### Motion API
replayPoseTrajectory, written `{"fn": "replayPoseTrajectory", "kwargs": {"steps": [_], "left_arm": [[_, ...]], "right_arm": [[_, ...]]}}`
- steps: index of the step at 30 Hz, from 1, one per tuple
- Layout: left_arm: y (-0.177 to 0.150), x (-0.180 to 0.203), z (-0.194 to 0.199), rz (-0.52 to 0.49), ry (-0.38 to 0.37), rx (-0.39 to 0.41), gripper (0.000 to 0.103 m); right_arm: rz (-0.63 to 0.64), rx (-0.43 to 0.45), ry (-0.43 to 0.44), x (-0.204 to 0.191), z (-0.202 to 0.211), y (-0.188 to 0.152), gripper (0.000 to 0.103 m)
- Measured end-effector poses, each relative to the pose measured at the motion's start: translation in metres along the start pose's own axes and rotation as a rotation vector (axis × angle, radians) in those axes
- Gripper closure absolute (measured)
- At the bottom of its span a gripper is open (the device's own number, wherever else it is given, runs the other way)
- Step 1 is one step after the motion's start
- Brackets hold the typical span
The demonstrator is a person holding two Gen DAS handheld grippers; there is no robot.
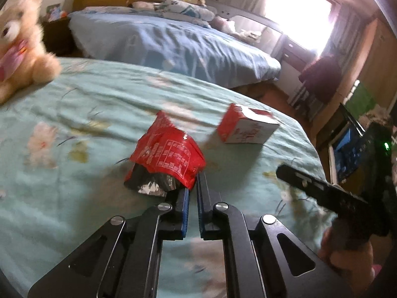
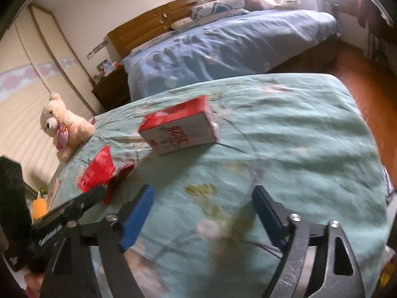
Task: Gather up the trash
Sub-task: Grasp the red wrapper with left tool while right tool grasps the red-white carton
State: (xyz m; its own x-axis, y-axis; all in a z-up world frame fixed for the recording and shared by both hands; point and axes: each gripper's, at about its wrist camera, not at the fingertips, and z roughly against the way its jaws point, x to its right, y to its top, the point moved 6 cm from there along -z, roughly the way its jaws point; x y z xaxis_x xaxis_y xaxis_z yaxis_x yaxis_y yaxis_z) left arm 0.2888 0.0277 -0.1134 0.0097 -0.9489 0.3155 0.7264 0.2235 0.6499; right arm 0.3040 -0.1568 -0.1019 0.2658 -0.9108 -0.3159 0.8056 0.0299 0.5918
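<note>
Our left gripper (image 1: 193, 186) has its fingers nearly together, pinching the near corner of a red snack wrapper (image 1: 166, 149), prob. so the crumpled foil lifts in one piece. Our right gripper (image 2: 201, 208) hangs w/ fingers wide apart & empty, aimed toward a red-and-white carton (image 2: 178, 129) lying flat further up the green floral bed (image 2: 297, 136). A teddy bear (image 2: 64, 126) sits at the bed's far edge, near the wall.

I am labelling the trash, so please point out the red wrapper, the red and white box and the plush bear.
red wrapper (image 1: 171, 149), left wrist view, printed red face.
red and white box (image 2: 183, 134), right wrist view, white side.
plush bear (image 2: 67, 121), right wrist view, body.
</note>
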Motion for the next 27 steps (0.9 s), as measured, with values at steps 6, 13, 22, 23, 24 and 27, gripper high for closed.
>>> {"fn": "replayPoseTrajectory", "kwargs": {"steps": [6,13,22,23,24,27], "left_arm": [[-0.008,-0.017,0.007,0.047,-0.010,0.009,0.098],[-0.010,-0.011,0.005,0.004,-0.001,0.015,0.098],[-0.010,-0.013,0.006,0.016,-0.013,0.025,0.098],[-0.010,-0.014,0.006,0.014,-0.014,0.024,0.098],[-0.010,-0.014,0.006,0.011,-0.012,0.023,0.098],[-0.010,-0.014,0.006,0.009,-0.010,0.022,0.098]], "right_arm": [[0.119,-0.019,-0.069,-0.025,-0.032,0.017,0.012],[0.156,-0.017,-0.122,-0.031,-0.050,0.033,0.009],[0.105,-0.003,-0.103,-0.026,-0.056,0.041,0.009],[0.104,0.003,-0.104,-0.027,-0.055,0.042,0.010],[0.103,0.010,-0.105,-0.027,-0.054,0.042,0.011],[0.106,0.016,-0.115,-0.027,-0.048,0.039,0.040]]}}
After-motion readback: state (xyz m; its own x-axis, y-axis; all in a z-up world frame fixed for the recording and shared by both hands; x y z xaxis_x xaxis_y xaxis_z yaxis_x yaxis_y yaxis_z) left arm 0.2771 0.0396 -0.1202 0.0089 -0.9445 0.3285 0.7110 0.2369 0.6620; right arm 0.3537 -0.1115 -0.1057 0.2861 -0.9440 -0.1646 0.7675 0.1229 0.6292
